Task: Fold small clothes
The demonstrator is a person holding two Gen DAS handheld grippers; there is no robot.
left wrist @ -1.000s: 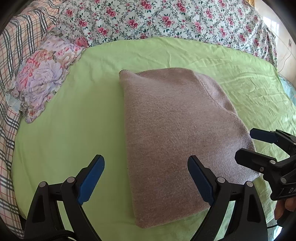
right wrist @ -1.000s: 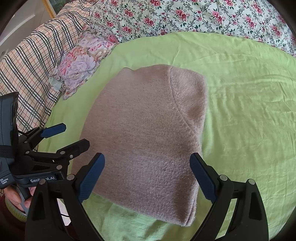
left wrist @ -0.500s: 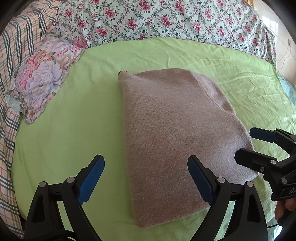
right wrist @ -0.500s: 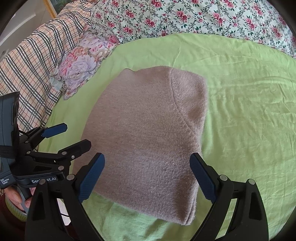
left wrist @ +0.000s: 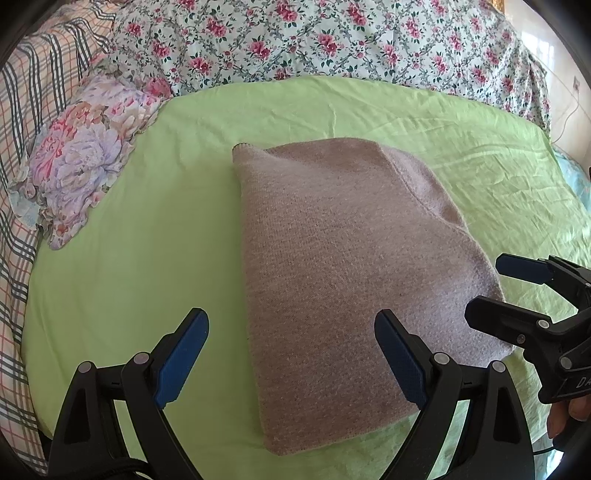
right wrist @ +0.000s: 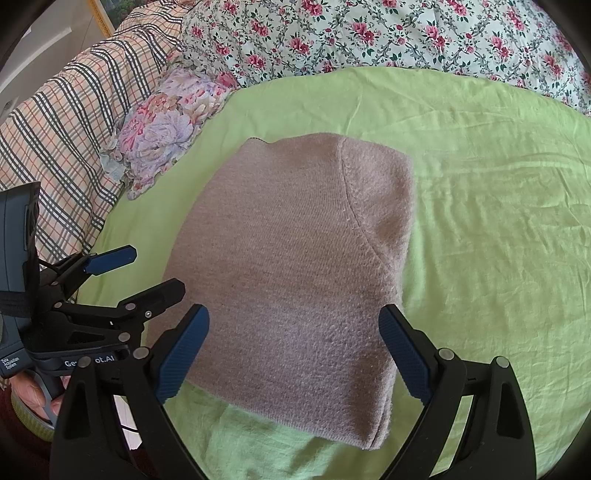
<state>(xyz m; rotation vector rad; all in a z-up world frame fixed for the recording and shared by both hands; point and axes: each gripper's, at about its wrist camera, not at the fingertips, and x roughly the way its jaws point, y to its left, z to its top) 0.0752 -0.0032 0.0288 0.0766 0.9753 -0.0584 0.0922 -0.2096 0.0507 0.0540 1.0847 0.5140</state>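
Observation:
A folded mauve knit garment (left wrist: 343, 258) (right wrist: 295, 266) lies flat on the light green sheet (left wrist: 129, 258) (right wrist: 498, 221). My left gripper (left wrist: 291, 354) hovers open over the garment's near left edge with nothing between its blue pads. It also shows at the left in the right wrist view, the left gripper (right wrist: 133, 271) beside the garment's left side. My right gripper (right wrist: 293, 354) is open above the garment's near edge and holds nothing. In the left wrist view the right gripper (left wrist: 498, 288) stands by the garment's right corner.
A floral pillow (left wrist: 81, 162) (right wrist: 166, 125) lies at the left of the sheet. A plaid blanket (right wrist: 55, 140) covers the far left, and a rose-patterned quilt (left wrist: 314, 40) (right wrist: 406, 33) runs along the back. A hand (right wrist: 33, 395) holds the left gripper's handle.
Both grippers have stayed open over the garment. The views have shifted only slightly, as if both pulled back a little; the garment has not moved.

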